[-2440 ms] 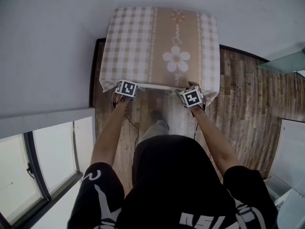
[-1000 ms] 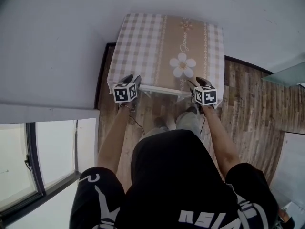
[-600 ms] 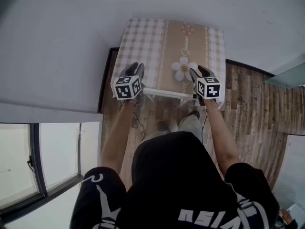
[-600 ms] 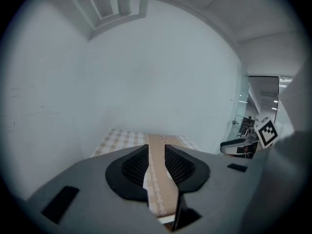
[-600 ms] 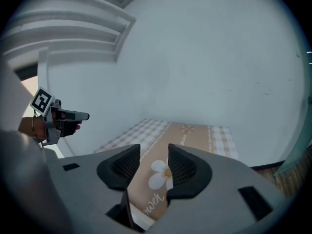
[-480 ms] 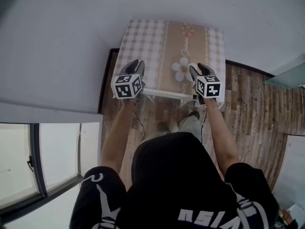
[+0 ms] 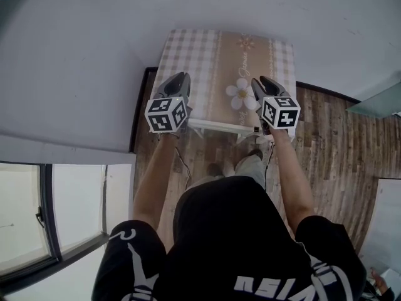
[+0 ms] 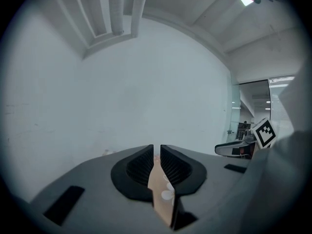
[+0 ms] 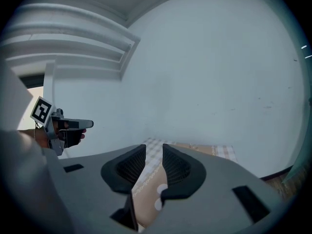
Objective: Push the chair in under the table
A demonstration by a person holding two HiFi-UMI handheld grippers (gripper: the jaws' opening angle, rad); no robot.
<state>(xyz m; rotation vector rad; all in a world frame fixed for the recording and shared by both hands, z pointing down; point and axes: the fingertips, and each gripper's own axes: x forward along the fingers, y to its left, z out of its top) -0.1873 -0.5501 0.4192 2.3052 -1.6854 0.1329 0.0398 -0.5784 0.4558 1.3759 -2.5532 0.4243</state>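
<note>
A table (image 7: 207,61) under a checked cloth with a daisy print stands against the wall. Of the chair only the white back rail (image 7: 219,128) shows, along the table's near edge. My left gripper (image 7: 177,82) hangs over the table's left part and my right gripper (image 7: 263,83) over its right part, both clear of the rail. In the left gripper view the jaws (image 8: 156,152) are closing to a thin slit with nothing between them. The right gripper's jaws (image 9: 154,152) are closing too, a wider gap, empty. Cloth (image 9: 204,150) shows beyond them.
The pale wall runs close behind the table. Wood floor (image 7: 326,143) lies to the right, and a window (image 7: 37,218) is low at the left. The person's feet (image 7: 250,162) stand just behind the chair rail. A glass panel (image 7: 376,102) sits at the far right.
Both grippers have left the chair's rail at the table's near edge and risen up over the tabletop. Their jaws have drawn closer together.
</note>
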